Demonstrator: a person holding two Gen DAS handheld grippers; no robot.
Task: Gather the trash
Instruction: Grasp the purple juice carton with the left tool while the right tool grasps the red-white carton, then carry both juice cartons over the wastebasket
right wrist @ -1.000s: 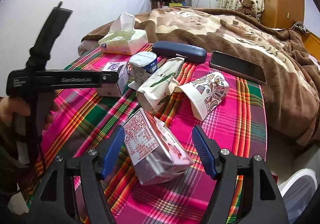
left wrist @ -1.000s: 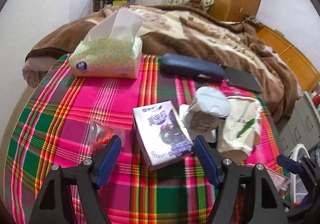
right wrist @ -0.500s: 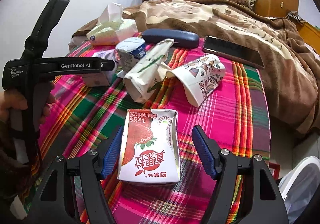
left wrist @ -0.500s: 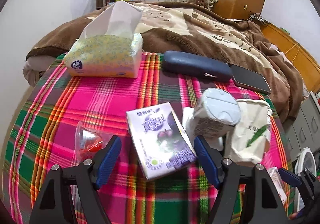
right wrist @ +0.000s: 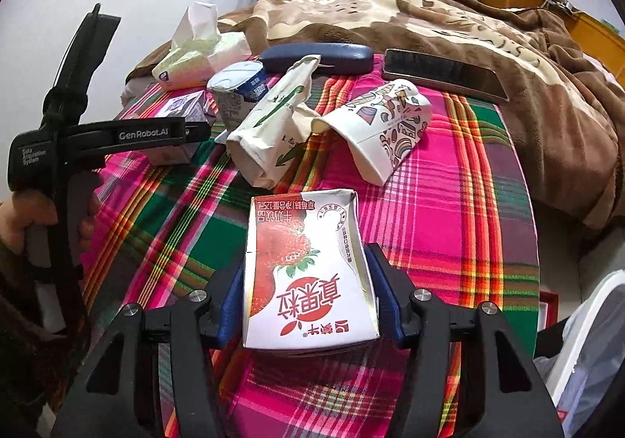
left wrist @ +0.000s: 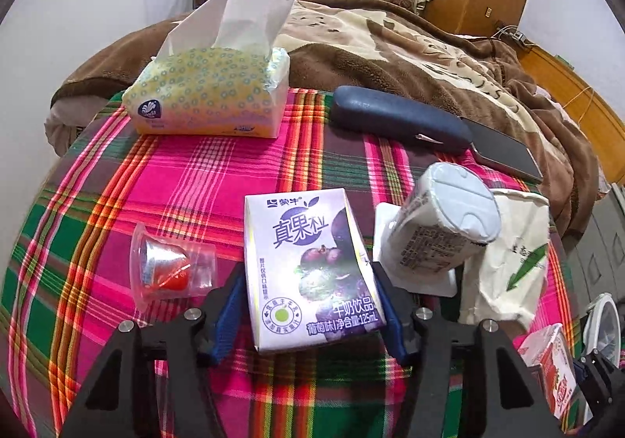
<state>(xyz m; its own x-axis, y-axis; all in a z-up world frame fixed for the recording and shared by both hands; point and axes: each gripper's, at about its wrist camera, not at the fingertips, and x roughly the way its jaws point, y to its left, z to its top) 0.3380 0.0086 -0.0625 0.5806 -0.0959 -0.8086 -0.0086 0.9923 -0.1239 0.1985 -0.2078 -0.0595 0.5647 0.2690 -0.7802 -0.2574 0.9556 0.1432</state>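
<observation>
Cartons sit between both sets of my jaws on the pink-and-green plaid tablecloth (left wrist: 187, 180). My left gripper (left wrist: 308, 315) is closing on the purple grape milk carton (left wrist: 308, 266), which lies flat with its printed face up; the blue pads are against its two long sides, so I read it as gripped. Just left of that carton lies a crumpled clear plastic cup (left wrist: 170, 266) with something red inside. Just right of it a white yogurt tub (left wrist: 441, 227) leans tilted on a white lid or tray, and a crushed white paper bag with a green leaf print (left wrist: 511, 262) touches the tub's far side. Farther back I see the tissue pack (left wrist: 207, 98), a dark blue glasses case (left wrist: 398, 119) and a black phone (left wrist: 504, 152) at the edge of the brown blanket (left wrist: 410, 47). My right gripper (right wrist: 308, 311) is closing too, its pads pressed on both sides of the red strawberry milk carton (right wrist: 308, 274), which lies flat near the table's front edge. Beyond it a patterned paper cup (right wrist: 386, 133) lies on its side beside the paper bag. From the right wrist view I can see a hand (right wrist: 23, 227) holding the left gripper's handle at the left.
</observation>
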